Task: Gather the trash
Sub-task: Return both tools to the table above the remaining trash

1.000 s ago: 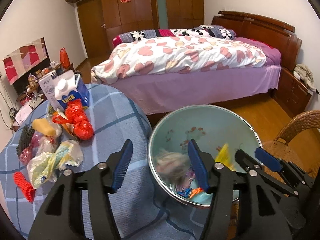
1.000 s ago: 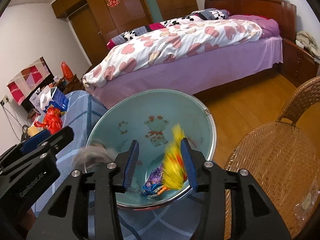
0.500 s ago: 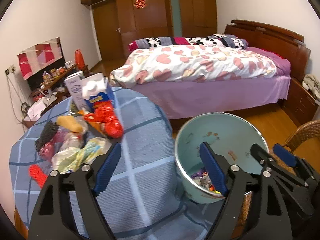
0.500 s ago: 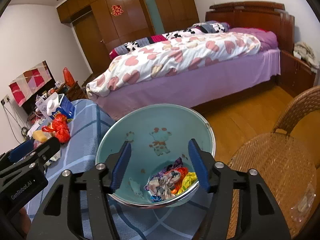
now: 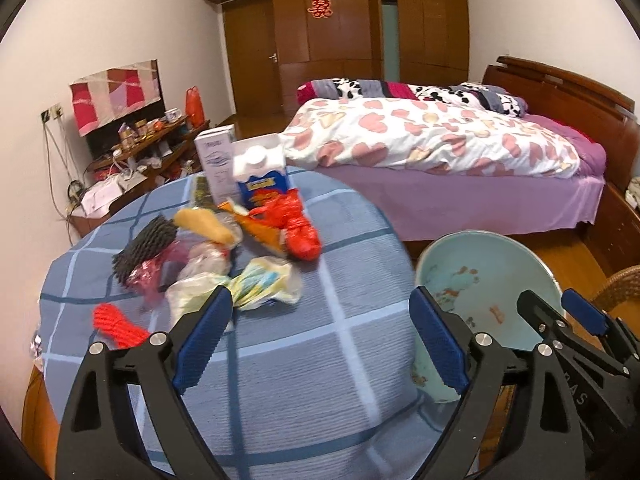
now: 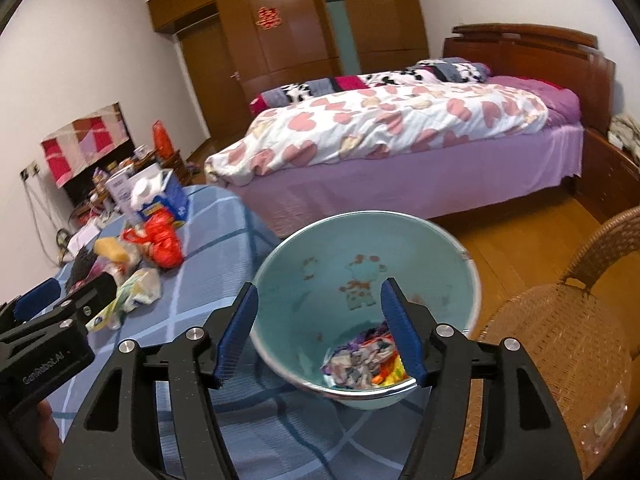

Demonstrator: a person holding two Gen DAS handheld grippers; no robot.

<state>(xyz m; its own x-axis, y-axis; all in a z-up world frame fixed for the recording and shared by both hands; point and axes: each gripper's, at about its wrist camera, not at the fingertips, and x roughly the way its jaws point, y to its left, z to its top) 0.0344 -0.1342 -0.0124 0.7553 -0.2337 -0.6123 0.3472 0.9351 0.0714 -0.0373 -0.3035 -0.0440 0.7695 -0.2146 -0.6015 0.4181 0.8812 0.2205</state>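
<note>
A teal basin point(image 6: 360, 276) stands at the right edge of the round table and holds several crumpled wrappers point(image 6: 366, 358). It also shows in the left wrist view point(image 5: 484, 276). My right gripper point(image 6: 318, 334) is open and empty, just above the basin's near rim. My left gripper point(image 5: 320, 336) is open and empty above the blue checked tablecloth point(image 5: 280, 360). Loose trash lies on the table: a pale plastic bag point(image 5: 248, 286), a red bag point(image 5: 298, 224), a red net point(image 5: 116, 326), a black foam net point(image 5: 144, 248) and a yellow piece point(image 5: 206, 224).
A milk carton point(image 5: 260, 178) and a white box point(image 5: 216, 160) stand at the table's far edge. A wicker chair point(image 6: 560, 344) is to the right of the basin. A bed point(image 5: 440, 152) is behind, and a cluttered shelf point(image 5: 132, 152) is at the left.
Both grippers opened wider and drew back from the basin. The wrappers dropped to the basin bottom. The left view swung left toward the trash on the table.
</note>
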